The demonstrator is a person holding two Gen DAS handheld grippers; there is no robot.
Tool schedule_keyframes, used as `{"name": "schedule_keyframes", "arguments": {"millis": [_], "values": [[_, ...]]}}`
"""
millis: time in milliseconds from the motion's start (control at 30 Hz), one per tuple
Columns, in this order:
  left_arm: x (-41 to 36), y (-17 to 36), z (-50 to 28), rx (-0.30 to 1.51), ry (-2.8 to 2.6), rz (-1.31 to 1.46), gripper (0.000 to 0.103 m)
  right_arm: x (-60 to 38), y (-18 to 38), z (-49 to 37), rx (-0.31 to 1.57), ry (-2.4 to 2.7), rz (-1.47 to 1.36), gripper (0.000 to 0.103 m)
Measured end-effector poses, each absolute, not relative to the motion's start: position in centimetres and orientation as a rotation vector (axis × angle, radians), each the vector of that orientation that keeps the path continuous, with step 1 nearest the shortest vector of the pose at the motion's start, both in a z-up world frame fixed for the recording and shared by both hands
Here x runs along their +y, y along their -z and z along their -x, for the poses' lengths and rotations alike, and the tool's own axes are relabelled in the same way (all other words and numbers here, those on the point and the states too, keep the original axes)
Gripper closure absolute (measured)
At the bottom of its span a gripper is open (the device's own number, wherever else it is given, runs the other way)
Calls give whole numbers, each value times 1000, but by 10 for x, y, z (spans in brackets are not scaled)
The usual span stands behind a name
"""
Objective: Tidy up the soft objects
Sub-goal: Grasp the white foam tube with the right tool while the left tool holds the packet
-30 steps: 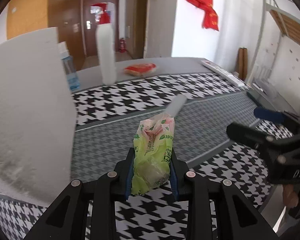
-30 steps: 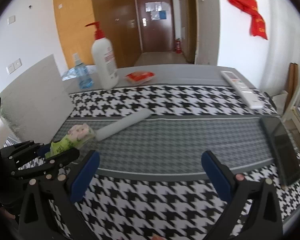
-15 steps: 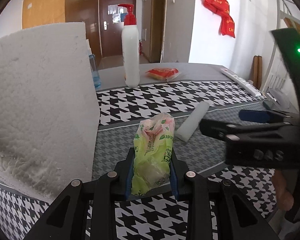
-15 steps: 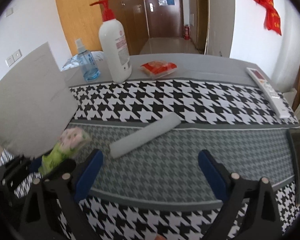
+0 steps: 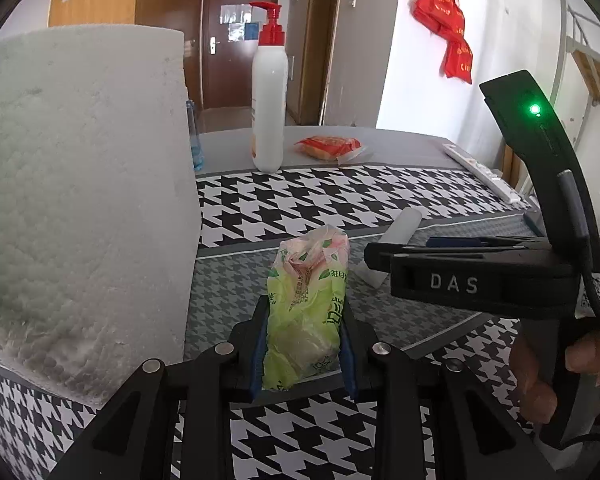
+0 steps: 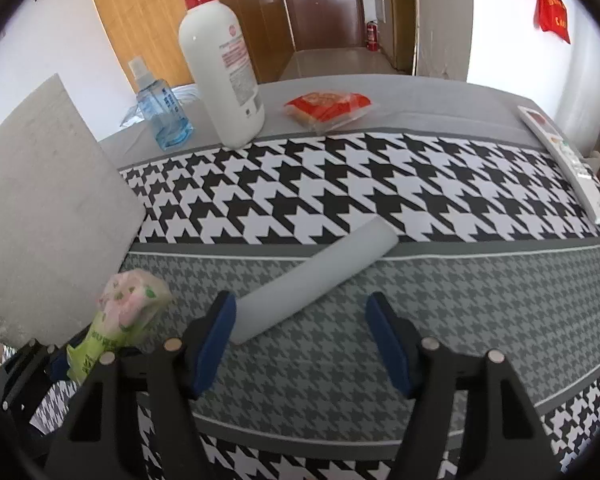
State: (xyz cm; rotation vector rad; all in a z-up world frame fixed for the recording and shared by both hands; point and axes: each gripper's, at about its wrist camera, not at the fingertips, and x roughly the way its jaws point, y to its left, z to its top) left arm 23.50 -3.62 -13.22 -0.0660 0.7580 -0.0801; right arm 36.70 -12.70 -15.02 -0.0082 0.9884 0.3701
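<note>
My left gripper (image 5: 304,344) is shut on a green and pink tissue pack (image 5: 306,312) and holds it just above the patterned tablecloth; the pack also shows at the lower left in the right wrist view (image 6: 120,320). A grey soft roll (image 6: 316,280) lies slantwise on the cloth. My right gripper (image 6: 300,320) hangs over the roll's near end with its jaws closing. The roll's end sits between them beside the left pad (image 6: 216,336), and the right pad stands apart from it. In the left wrist view the right gripper (image 5: 376,252) comes in from the right, in front of the roll (image 5: 402,224).
A big white textured block (image 5: 80,200) stands at the left, close to the tissue pack. At the back stand a white pump bottle (image 6: 220,68) and a blue spray bottle (image 6: 160,112), with a red snack packet (image 6: 328,106) lying nearby. A white remote (image 6: 568,160) lies at the right edge.
My right gripper moved forward and left over the grey roll's near end, and its jaws narrowed. The left gripper kept its grip on the tissue pack and rolled slightly.
</note>
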Motion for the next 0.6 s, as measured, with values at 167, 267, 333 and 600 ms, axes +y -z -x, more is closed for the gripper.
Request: {"name": "schedule_keyframes", "arguments": {"millis": [167, 267, 333, 600], "values": [[-36, 132, -234, 759, 88, 77, 71, -111, 153, -378, 983, -367, 60, 39], [-36, 131, -233, 754, 99, 86, 71, -107, 155, -385, 981, -373, 55, 51], [-36, 130, -233, 750, 103, 85, 71, -105, 157, -387, 979, -374, 61, 60], [-35, 130, -231, 738, 113, 100, 71, -104, 157, -387, 1001, -443, 16, 94]]}}
